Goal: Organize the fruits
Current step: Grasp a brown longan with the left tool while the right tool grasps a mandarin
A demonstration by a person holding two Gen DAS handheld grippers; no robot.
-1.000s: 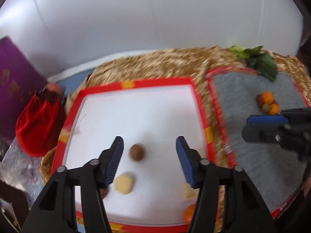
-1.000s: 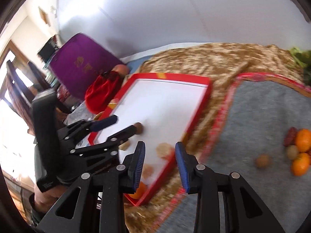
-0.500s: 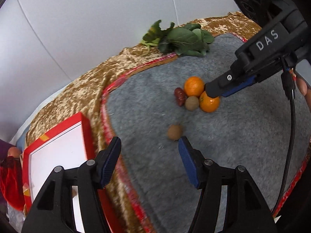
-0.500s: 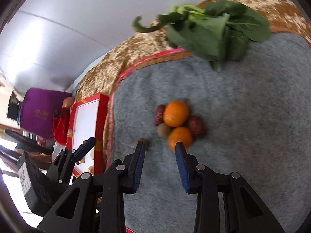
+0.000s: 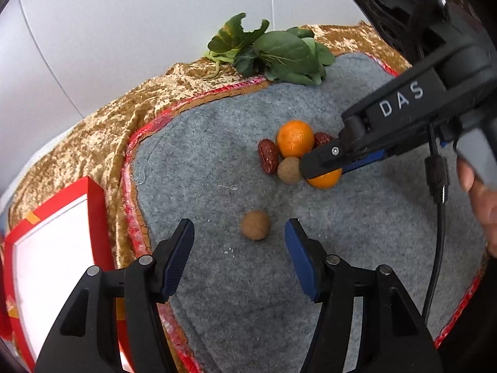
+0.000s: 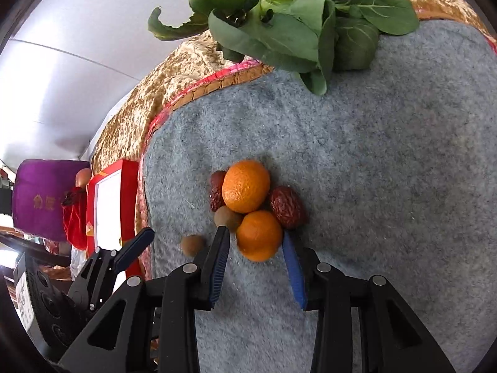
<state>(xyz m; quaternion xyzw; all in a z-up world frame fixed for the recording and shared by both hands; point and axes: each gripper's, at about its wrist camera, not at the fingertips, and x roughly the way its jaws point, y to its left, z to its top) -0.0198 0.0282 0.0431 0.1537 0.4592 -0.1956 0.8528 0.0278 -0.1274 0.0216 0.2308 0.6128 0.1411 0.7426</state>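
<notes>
A: While the near orange (image 6: 259, 236) lies between the right tongs (image 6: 256, 242), are the pads pressed on it?

B: No grip is seen yet. The jaws are opening at this moment, with the orange between them and a sliver of grey mat (image 6: 372, 155) showing on either side. The left tongs (image 5: 239, 242) are held open and empty, a small brown fruit (image 5: 255, 225) lying just ahead of the gap, nearer the right pad.

A: What is packed around the orange?

B: A second orange (image 6: 246, 186) is touching it beyond the tips, a dried date (image 6: 286, 206) is against it by the blue pad, and a brown round fruit (image 6: 228, 218) sits right at the tip of the other pad. Another date (image 6: 217, 191) is tucked farther off.

A: So what might be spoiled?

B: If the jaws were closed as they stand, the brown fruit or the date could be pinched or knocked aside, and the pile scattered. A round orange caught off-centre could also be squeezed out and rolled across the mat.
</notes>
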